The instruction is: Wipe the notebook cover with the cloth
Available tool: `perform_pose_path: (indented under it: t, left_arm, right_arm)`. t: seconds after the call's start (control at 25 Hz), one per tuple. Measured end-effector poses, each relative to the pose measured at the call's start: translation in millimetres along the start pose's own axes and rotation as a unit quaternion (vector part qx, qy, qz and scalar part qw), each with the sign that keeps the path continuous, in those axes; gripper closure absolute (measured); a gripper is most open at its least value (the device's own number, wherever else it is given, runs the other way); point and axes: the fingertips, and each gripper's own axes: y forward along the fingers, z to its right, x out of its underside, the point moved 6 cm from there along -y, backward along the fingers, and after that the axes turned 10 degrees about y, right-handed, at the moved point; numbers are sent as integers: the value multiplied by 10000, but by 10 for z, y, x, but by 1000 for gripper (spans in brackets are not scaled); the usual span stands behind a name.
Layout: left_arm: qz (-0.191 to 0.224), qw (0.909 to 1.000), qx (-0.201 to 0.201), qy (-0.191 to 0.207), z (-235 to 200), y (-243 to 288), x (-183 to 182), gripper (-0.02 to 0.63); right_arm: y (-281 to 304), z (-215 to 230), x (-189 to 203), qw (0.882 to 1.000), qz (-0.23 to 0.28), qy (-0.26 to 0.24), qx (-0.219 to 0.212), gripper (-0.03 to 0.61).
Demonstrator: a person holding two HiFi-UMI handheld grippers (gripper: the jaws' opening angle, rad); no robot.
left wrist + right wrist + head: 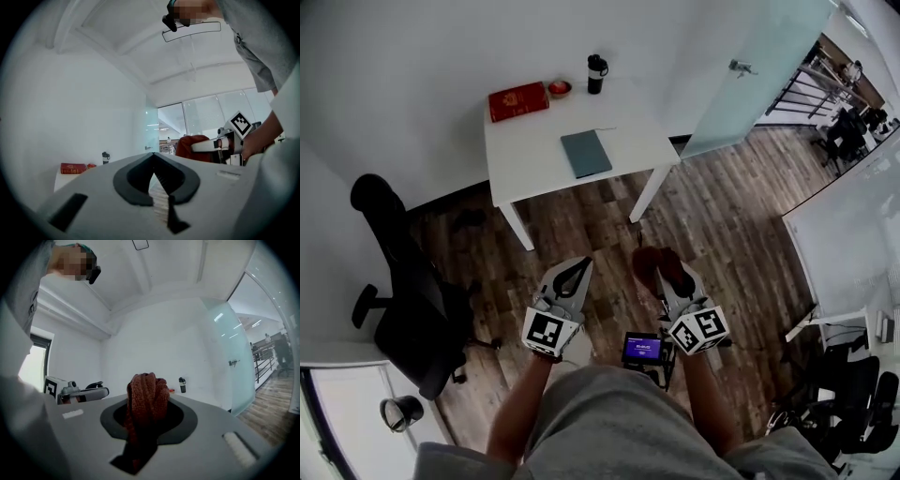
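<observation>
Right now both grippers hang low in front of me over the wood floor [722, 216]. My left gripper [573, 274] is pressed together, with nothing between its jaws. My right gripper [668, 274] pinches the cloth [146, 401], a rust-red bundle that bulges out past the jaws. To my left stands a black chair [412, 300]. Ahead, well apart from both grippers, is the white table [534, 164]. The notebook [586, 153], dark teal and closed, lies flat near the table's front edge. Behind it, along the wall side, I see a red book [518, 101], a small bowl [560, 89] and a black bottle [596, 73].
</observation>
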Motion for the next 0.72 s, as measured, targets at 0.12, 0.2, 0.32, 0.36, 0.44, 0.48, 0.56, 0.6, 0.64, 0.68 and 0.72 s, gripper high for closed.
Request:
perform_pose_path:
  t: [0.12,0.2,0.32,0.36,0.44,0.48,0.56,0.6,0.64,0.68,0.72]
  left_arm:
    - [-102,9999,-90,-66,-500,377,185,618]
    - [-257,9996,-95,-48,-825,591,341,617]
    - [-390,9991,-122,-112,-1291,849,576,611]
    - [-464,9987,-122,-147,-1431,913,664,607]
    - [-646,9976,-131,-203,-1686,1039,860,606]
    - [-737,9969,-134,-223,-1794,1106,964,604]
    - [-934,9952,-100,-276,-1939,1224,1163,597]
    - [-1030,9942,-69,-297,-1986,1278,1247,590]
    - [-1114,9933,-49,-305,-2033,1336,1319,586]
    - [-1187,9925,-42,-303,-2086,1403,1385,581]
    - [-1257,9916,-44,-296,-2143,1477,1450,574]
  right_arm:
    - [605,227,-120,9998,-151,104,69,499]
    - [1006,358,-190,9996,-266,99,58,499]
    - [1594,524,-272,9993,-378,11,52,499]
    - [1772,575,-282,9992,-395,-1,68,497]
    - [2100,691,-273,9990,-432,-18,110,497]
    - [2252,760,-255,9988,-469,-24,133,497]
    - [2516,911,-204,9981,-598,-9,172,496]
    - [2640,990,-184,9976,-675,-6,176,495]
    - [2773,1075,-177,9971,-746,-19,164,495]
    - [2921,1165,-181,9966,-808,-51,138,495]
    - [3079,1262,-191,9962,-862,-97,101,495]
